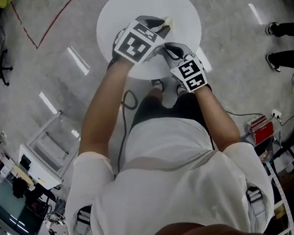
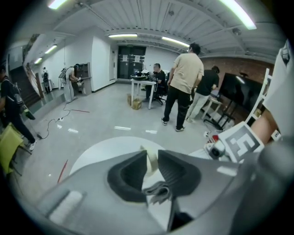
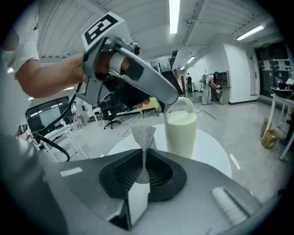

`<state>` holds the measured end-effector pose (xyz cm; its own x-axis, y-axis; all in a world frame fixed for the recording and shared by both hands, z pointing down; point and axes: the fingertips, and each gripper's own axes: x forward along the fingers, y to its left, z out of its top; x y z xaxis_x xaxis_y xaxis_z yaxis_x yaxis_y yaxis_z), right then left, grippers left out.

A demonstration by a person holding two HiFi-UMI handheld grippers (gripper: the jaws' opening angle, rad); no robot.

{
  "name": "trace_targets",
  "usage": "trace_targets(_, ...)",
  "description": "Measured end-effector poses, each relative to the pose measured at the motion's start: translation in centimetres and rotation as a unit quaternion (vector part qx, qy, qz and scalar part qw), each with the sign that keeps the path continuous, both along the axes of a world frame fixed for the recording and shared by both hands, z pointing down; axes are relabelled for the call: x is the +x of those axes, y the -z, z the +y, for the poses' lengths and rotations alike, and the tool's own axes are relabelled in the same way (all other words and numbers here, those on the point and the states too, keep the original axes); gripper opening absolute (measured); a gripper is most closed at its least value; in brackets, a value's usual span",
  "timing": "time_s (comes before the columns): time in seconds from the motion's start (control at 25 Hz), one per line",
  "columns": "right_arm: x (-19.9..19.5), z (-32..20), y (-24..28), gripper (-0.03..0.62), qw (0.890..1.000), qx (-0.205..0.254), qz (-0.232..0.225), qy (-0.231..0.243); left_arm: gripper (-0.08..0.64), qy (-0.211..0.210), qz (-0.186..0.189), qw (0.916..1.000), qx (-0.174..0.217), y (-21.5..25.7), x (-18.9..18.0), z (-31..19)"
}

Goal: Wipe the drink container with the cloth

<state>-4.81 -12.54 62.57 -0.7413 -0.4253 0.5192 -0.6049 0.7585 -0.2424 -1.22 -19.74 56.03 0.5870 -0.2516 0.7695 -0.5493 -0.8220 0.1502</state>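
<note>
A cream drink cup with a loop handle stands upright on a round white table. My left gripper reaches down over the cup from above. In the left gripper view the cream handle fills the narrow gap of the left gripper, and both pads press on it. My right gripper is shut on a grey mesh cloth, which sticks up from between the pads. The cloth hangs just left of the cup, apart from it. In the head view the right gripper sits near the table's front edge.
Several people stand beyond the table in the left gripper view. Someone's feet show at the right in the head view. A white cart stands on the floor at the left, and a cable trails by my legs.
</note>
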Motion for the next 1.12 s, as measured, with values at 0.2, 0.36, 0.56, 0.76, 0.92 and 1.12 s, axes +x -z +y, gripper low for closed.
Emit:
trace_targets(0.2, -0.2, -1.6, -0.3, 0.025, 0.996, -0.046, -0.060, -0.049, 0.070, 0.003, 0.007, 0.9999, -0.008, 0.1, 0.2, -0.1)
trace_targets(0.36, -0.3, -2.9, -0.6, 0.025, 0.988, -0.074, -0.103, -0.092, 0.069, 0.003, 0.008, 0.9999, -0.011, 0.1, 0.4, -0.2)
trace_targets(0.56, 0.5, -3.9, -1.7, 0.025, 0.960, -0.152, -0.178, -0.154, 0.067, 0.005, 0.011, 0.9999, -0.010, 0.1, 1.0, -0.3)
trace_targets(0.76, 1.1, -4.4, -5.0, 0.025, 0.922, -0.237, -0.218, -0.217, 0.066, 0.008, 0.013, 0.9998, -0.014, -0.3, 0.9, -0.5)
trace_targets(0.92, 1.8, -4.8, -7.6, 0.025, 0.904, -0.279, -0.207, -0.251, 0.063, 0.012, 0.015, 0.9997, -0.016, -0.2, 0.7, -0.7)
trace_targets(1.12, 2.5, -4.8, -9.8, 0.025, 0.891, -0.306, -0.193, -0.273, 0.063, 0.017, 0.014, 0.9996, -0.017, -0.2, 0.2, -0.7)
